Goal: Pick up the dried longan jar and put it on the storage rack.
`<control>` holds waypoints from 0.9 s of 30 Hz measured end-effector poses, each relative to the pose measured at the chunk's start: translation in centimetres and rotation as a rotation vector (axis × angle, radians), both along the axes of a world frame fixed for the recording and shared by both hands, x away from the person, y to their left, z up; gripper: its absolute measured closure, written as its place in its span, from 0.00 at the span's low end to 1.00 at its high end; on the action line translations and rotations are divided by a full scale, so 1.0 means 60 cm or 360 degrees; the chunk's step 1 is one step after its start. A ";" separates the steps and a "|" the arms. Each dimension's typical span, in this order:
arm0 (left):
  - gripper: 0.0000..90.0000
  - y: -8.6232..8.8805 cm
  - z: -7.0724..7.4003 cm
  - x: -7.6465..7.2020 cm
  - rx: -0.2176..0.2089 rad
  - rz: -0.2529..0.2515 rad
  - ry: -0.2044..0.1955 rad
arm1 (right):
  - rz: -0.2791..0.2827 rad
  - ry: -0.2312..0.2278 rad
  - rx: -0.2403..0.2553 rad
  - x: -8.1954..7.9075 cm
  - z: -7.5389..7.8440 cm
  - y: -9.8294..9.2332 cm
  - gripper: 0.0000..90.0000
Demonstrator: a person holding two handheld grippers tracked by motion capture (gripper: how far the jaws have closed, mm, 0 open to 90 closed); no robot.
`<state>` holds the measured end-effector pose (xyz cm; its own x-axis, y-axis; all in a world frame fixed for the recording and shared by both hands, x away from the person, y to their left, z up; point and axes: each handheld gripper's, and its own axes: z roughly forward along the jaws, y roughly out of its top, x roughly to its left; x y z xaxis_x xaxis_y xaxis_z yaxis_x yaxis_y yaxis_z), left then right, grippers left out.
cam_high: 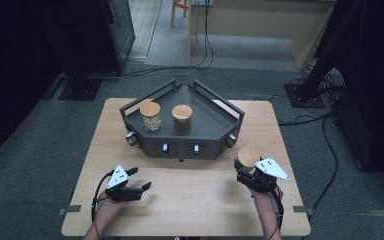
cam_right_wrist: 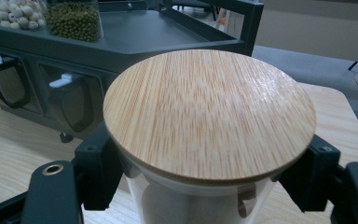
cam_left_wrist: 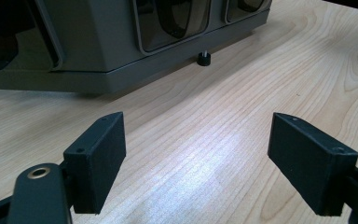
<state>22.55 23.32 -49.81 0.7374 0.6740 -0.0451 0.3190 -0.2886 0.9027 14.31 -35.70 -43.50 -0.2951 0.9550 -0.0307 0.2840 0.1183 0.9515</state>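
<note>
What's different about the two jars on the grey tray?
The left jar holds pale round balls; the right jar holds small green beans. The left jar stands nearer the tray's left wall; the right jar stands about mid-tray. Both are clear, upright, and capped with round wooden lids.

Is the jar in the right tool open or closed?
Closed: the wooden lid sits flat on the jar.
</note>
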 end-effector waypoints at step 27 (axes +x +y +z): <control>0.21 0.004 0.000 0.000 -0.0012 0.0008 -0.0003 | 0.0021 -0.0018 0.0022 0.023 0.024 0.016 0.28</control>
<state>22.57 23.58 -49.83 0.7339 0.6775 -0.0486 0.3188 -0.2804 0.9054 15.71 -34.71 -42.09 -0.3077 0.9513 -0.0211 0.2715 0.1090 0.9563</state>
